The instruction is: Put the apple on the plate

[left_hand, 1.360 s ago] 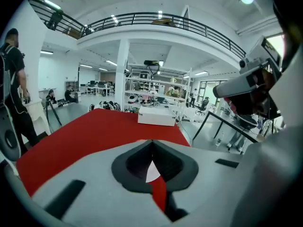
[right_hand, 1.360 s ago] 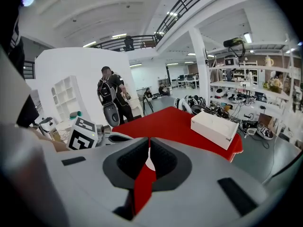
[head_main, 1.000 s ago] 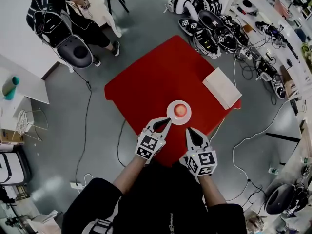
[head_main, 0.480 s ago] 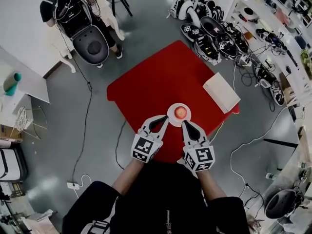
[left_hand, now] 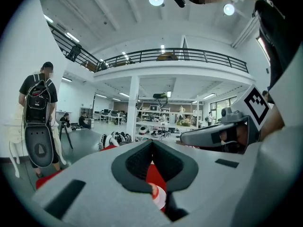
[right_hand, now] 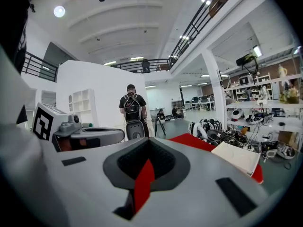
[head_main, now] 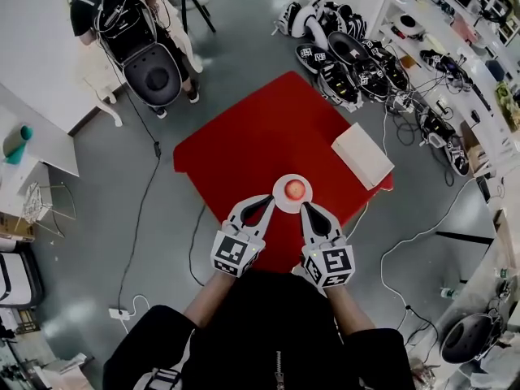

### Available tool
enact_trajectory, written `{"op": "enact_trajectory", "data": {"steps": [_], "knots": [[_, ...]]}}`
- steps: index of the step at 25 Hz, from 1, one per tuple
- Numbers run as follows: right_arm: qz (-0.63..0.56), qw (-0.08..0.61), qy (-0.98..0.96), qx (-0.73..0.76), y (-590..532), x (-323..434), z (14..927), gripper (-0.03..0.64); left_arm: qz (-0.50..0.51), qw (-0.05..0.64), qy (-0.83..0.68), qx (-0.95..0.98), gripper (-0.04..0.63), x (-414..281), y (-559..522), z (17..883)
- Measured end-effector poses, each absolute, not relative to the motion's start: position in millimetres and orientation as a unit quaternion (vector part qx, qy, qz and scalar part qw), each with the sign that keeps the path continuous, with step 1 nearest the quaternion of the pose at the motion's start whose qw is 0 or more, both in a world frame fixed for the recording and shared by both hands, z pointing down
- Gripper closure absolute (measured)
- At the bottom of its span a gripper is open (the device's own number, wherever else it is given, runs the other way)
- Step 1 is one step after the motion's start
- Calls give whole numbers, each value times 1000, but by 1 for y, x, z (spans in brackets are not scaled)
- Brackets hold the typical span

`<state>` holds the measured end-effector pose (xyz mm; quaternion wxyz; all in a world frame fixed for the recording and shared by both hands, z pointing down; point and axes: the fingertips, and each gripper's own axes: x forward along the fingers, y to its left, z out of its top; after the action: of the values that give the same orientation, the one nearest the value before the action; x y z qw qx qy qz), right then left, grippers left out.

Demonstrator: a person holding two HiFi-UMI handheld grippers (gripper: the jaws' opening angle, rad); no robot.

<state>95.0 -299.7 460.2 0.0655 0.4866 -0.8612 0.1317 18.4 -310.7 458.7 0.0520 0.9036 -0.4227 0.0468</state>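
A red apple [head_main: 296,189] lies on a small white plate [head_main: 308,182] near the front edge of the red table [head_main: 252,136]. My left gripper [head_main: 270,199] hovers just left of the plate's near rim, shut and empty. Just right of that rim hangs my right gripper [head_main: 305,208], also shut with nothing in it. In the left gripper view the closed jaws [left_hand: 152,145] frame a sliver of the plate [left_hand: 160,196] and red table below. In the right gripper view the jaws [right_hand: 149,144] are closed, with only red table showing through the gap.
A white box [head_main: 360,154] lies on the table's right corner. A heap of black and white devices [head_main: 349,59] and cables covers the floor beyond it. A person with a backpack [head_main: 122,15] stands at the far left. White tables line the left side.
Both grippers have risen a little and look larger, and the right one has drawn closer to the left. The apple stays on the plate. The person at the back has shifted.
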Motion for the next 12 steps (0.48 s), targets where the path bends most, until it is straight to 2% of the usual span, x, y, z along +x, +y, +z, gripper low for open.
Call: {"op": "enact_trajectory", "data": {"steps": [6, 12], "knots": [[104, 27, -872, 477, -295, 101, 442, 607, 49, 65, -416, 906, 589, 31, -308, 463], [103, 19, -873, 476, -291, 107, 441, 607, 57, 63, -410, 908, 589, 41, -308, 462]]}}
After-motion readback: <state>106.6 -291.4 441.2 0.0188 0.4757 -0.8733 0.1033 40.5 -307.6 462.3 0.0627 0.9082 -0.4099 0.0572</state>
